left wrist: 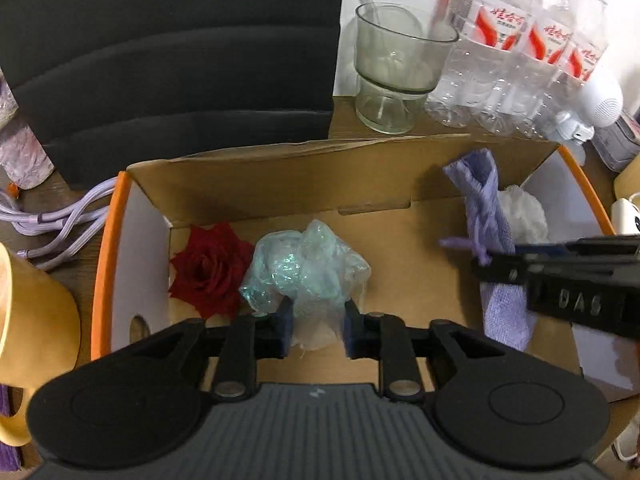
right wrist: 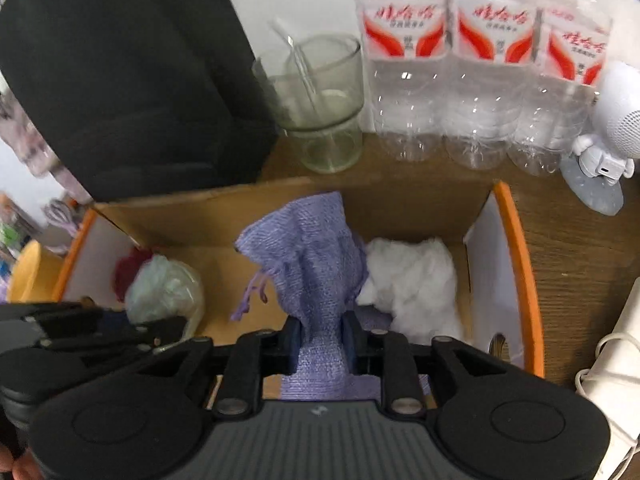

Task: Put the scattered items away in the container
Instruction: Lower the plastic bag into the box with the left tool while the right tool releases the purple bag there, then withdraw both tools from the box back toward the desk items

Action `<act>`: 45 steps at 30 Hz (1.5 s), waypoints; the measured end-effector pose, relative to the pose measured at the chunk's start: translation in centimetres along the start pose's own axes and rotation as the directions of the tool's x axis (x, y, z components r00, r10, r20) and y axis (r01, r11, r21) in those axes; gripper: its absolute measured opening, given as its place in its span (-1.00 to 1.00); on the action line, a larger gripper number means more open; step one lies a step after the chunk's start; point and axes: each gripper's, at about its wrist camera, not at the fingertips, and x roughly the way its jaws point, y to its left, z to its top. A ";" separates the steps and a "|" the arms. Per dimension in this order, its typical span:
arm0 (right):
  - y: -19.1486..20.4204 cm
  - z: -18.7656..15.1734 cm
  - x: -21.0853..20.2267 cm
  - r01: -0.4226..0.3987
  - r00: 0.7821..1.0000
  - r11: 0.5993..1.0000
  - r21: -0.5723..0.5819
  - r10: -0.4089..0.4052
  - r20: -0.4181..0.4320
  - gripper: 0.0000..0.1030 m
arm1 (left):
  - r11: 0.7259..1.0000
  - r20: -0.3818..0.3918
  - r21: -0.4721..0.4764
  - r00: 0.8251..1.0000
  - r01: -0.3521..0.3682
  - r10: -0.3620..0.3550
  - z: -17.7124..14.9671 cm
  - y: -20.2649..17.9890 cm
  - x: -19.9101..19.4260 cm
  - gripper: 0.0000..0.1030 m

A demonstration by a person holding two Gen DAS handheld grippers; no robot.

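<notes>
An open cardboard box [left wrist: 280, 176] with orange rims holds a red rose [left wrist: 206, 266] at its left and a white wad [left wrist: 524, 212] at its right. My left gripper [left wrist: 318, 326] is shut on a crumpled pale green plastic bag [left wrist: 304, 266] just above the box floor. My right gripper [right wrist: 320, 344] is shut on a purple drawstring pouch [right wrist: 312, 264], held upright inside the box [right wrist: 516, 248] beside the white wad [right wrist: 416, 280]. The pouch [left wrist: 486, 208] and the right gripper also show in the left wrist view. The bag [right wrist: 160, 292] and rose [right wrist: 128, 268] show at the left in the right wrist view.
Behind the box stand a glass cup [left wrist: 394, 68] with a straw, several water bottles [left wrist: 504, 48] and a black speaker [left wrist: 168, 60]. A yellow mug [left wrist: 32, 320] and purple cable [left wrist: 60, 220] lie left. A white astronaut figure [right wrist: 600, 152] stands right.
</notes>
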 end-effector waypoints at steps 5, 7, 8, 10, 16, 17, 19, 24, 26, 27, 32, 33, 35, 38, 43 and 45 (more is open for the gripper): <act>-0.2 0.4 -1.9 -0.035 0.999 0.998 0.060 0.035 -0.004 0.24 | 0.999 0.000 0.000 0.999 0.037 -0.037 0.0 0.1 -2.1 -0.12; -0.3 1.0 -3.8 -0.033 0.999 0.997 0.072 0.033 0.002 0.42 | 0.999 0.016 -0.017 0.999 0.049 -0.049 0.1 0.5 -4.0 0.13; -0.5 1.3 -4.7 -0.028 1.000 0.997 0.074 0.028 0.003 0.53 | 0.999 0.023 -0.022 0.999 0.046 -0.045 0.2 0.7 -5.1 0.23; -0.5 1.3 -6.6 -0.004 1.000 0.998 0.062 0.003 0.013 0.64 | 0.999 0.036 -0.022 0.999 0.041 -0.040 0.1 0.9 -6.9 0.63; -1.2 -0.4 -9.1 0.057 0.997 0.995 0.086 -0.062 0.050 0.71 | 0.999 0.080 -0.050 0.997 0.015 -0.011 -1.3 1.2 -9.5 0.96; -1.3 -1.1 -9.1 0.047 0.995 0.995 0.086 -0.054 0.085 0.71 | 0.999 0.129 -0.052 0.992 0.001 0.005 -2.0 1.1 -9.7 0.98; -1.4 -2.2 -8.4 0.027 0.987 0.997 0.072 -0.038 0.156 0.71 | 0.999 0.246 -0.049 0.969 -0.010 0.022 -3.3 0.7 -9.4 1.00; -1.5 -3.1 -6.1 -0.013 0.971 0.998 0.055 -0.001 0.239 0.71 | 0.999 0.289 -0.040 0.957 0.032 -0.019 -5.0 0.5 -7.2 1.00; -1.6 -3.2 -5.3 -0.046 0.965 0.998 0.033 0.036 0.260 0.71 | 0.997 0.282 -0.046 0.958 0.054 -0.039 -5.0 0.9 -6.2 1.00; -1.6 -3.3 -4.9 -0.056 0.963 0.998 0.026 0.047 0.265 0.72 | 0.995 0.265 -0.058 0.962 0.078 -0.060 -4.9 1.2 -5.4 1.00; -2.2 -3.5 -3.6 -0.063 0.966 0.997 0.045 0.050 0.255 0.72 | 0.989 0.261 -0.141 0.965 0.036 0.002 -5.2 2.6 -4.9 0.97; -2.3 -3.4 -4.0 -0.074 0.963 0.996 0.046 0.059 0.263 0.72 | 0.989 0.308 -0.143 0.951 0.031 0.015 -5.3 2.8 -5.6 0.97; -2.2 -3.6 -4.5 -0.084 0.959 0.995 0.045 0.069 0.275 0.76 | 0.988 0.400 -0.148 0.916 0.039 0.024 -5.3 3.2 -6.7 0.98; -1.9 -4.1 -4.3 -0.068 0.967 0.997 0.023 0.060 0.247 0.81 | 0.989 0.413 -0.142 0.911 0.041 0.022 -4.6 3.8 -6.9 0.92; -0.8 -4.5 -3.9 -0.037 0.970 0.999 -0.029 0.043 0.241 0.81 | 0.986 0.480 -0.120 0.876 0.117 -0.045 -4.8 3.7 -7.2 0.99; -0.9 -4.3 -3.8 -0.022 0.972 1.000 -0.010 0.024 0.235 0.81 | 0.996 0.477 -0.069 0.879 0.056 -0.017 -4.2 2.8 -7.4 0.93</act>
